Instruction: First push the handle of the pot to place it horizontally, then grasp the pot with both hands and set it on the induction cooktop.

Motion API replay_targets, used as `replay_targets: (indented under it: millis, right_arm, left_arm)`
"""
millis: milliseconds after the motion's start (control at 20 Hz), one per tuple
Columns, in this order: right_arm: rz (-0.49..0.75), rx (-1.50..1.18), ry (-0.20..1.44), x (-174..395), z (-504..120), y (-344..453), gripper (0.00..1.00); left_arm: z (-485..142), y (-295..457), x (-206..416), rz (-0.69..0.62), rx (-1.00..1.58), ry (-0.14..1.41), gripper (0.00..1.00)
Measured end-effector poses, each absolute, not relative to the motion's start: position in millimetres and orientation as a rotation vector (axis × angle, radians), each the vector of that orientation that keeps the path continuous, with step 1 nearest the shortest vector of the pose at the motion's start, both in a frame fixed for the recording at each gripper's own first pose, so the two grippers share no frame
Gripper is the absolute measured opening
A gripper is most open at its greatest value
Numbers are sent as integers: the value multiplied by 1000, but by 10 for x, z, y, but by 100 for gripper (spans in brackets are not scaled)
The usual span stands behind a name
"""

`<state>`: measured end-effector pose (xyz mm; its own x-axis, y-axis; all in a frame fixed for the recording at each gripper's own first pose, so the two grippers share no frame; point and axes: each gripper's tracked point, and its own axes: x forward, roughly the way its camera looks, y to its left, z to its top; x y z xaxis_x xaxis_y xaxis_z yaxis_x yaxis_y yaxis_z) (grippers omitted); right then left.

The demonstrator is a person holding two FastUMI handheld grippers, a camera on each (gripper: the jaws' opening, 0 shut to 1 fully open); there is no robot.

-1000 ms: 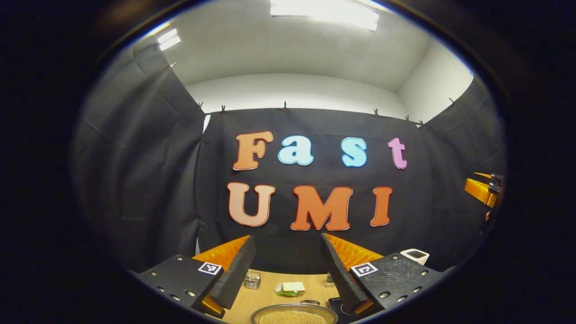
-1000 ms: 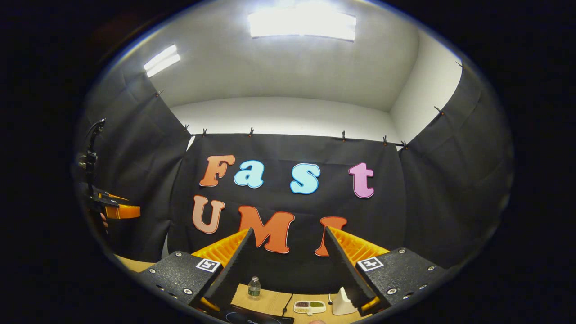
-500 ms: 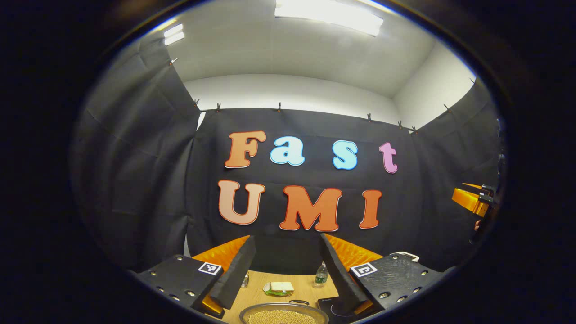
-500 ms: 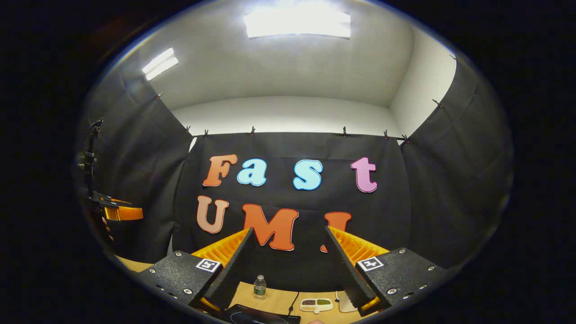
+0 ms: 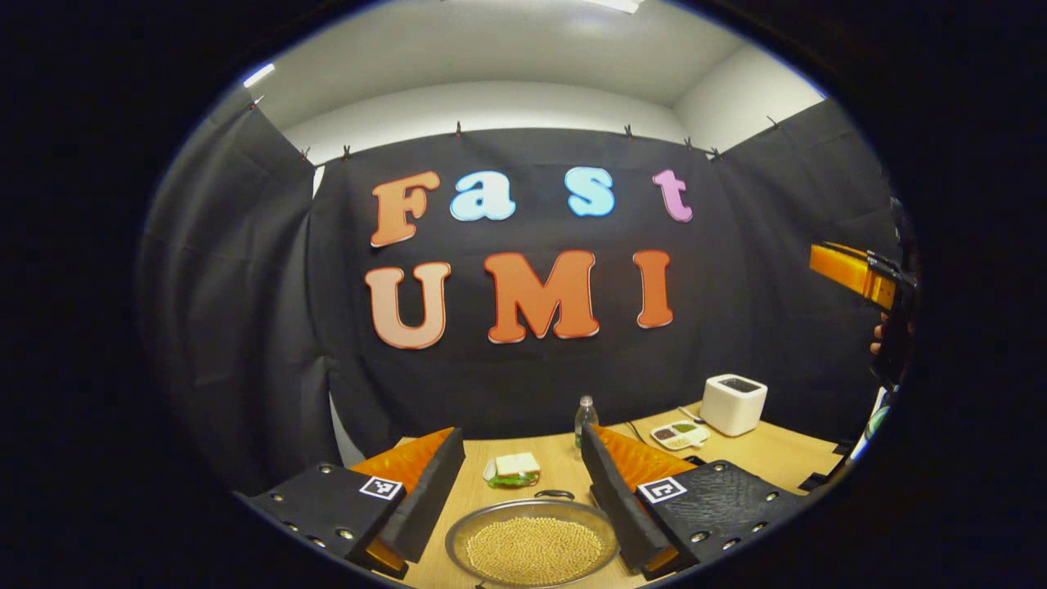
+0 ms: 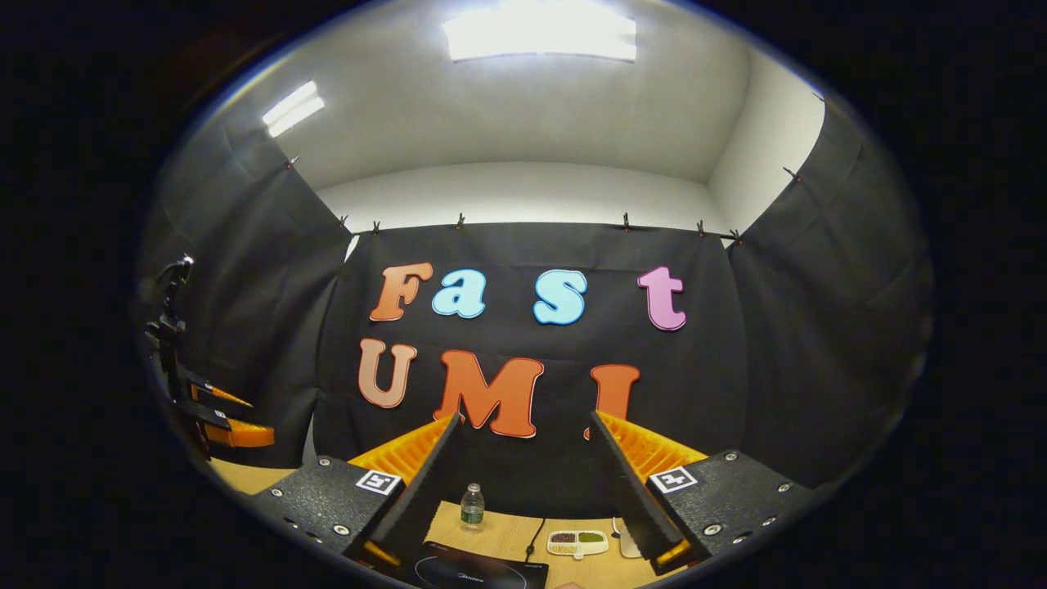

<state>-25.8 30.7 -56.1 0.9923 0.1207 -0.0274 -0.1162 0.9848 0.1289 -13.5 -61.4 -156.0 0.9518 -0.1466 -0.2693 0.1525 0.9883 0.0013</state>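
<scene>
In the left gripper view, a shallow metal pot [image 5: 532,546] filled with pale yellow grains sits on the wooden table [image 5: 564,470], low between my fingers. A small dark loop handle [image 5: 554,494] shows at its far rim. My left gripper [image 5: 519,433] is open above and short of the pot, touching nothing. The right gripper [image 5: 855,274] hangs high at the right edge with a hand behind it. In the right gripper view, the black induction cooktop [image 6: 478,570] lies at the bottom edge. My right gripper [image 6: 523,419] is open and empty above it. The left gripper [image 6: 221,413] shows far left.
Behind the pot are a sandwich on a small plate [image 5: 511,470], a water bottle [image 5: 584,415], a divided dish of spices [image 5: 677,435] and a white box-shaped appliance [image 5: 734,403]. The right gripper view has the bottle [image 6: 470,503], the dish [image 6: 577,541] and a cable on the table.
The left gripper has tipped downward, bringing the pot and more of the table into its view. The right gripper has barely shifted. Both stay open.
</scene>
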Motion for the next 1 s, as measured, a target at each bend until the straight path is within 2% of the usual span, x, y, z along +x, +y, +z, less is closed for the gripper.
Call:
replay_targets:
  millis: [150,200,250,350,450,500,550,600,750,900,1000]
  right_arm:
    - [126,135,68,-297,-765,309,95]
    - [132,133,82,-323,-843,321,95]
    - [137,128,96,-336,-922,332,95]
    - [134,114,112,-350,-1033,331,95]
    - [138,97,107,-379,-1106,363,95]
    - [147,87,101,-400,-1128,400,95]
    - [150,75,94,-410,-1153,434,95]
    - [149,62,88,-416,-1189,453,95]
    - [134,29,82,-458,-1303,497,95]
    - [144,31,91,-481,-1419,606,95]
    - [148,30,104,-473,-1511,640,95]
  left_arm:
    - [-2115,-721,-255,-201,-28,449,88]
    - [-2282,-743,-309,-214,-36,512,92]
    - [-2459,-756,-376,-222,-41,563,87]
    - [-2708,-720,-497,-219,-43,654,66]
    - [-2945,-723,-649,-227,-49,739,53]
    - [-3037,-706,-708,-219,-57,780,53]
    - [-3164,-722,-796,-230,-72,828,33]
    - [-3242,-703,-874,-224,-87,872,26]
    - [-3502,-776,-1166,-240,-157,1023,11]
    - [-3787,-790,-1415,-236,-198,1137,13]
    - [-3929,-818,-1527,-248,-210,1191,6]
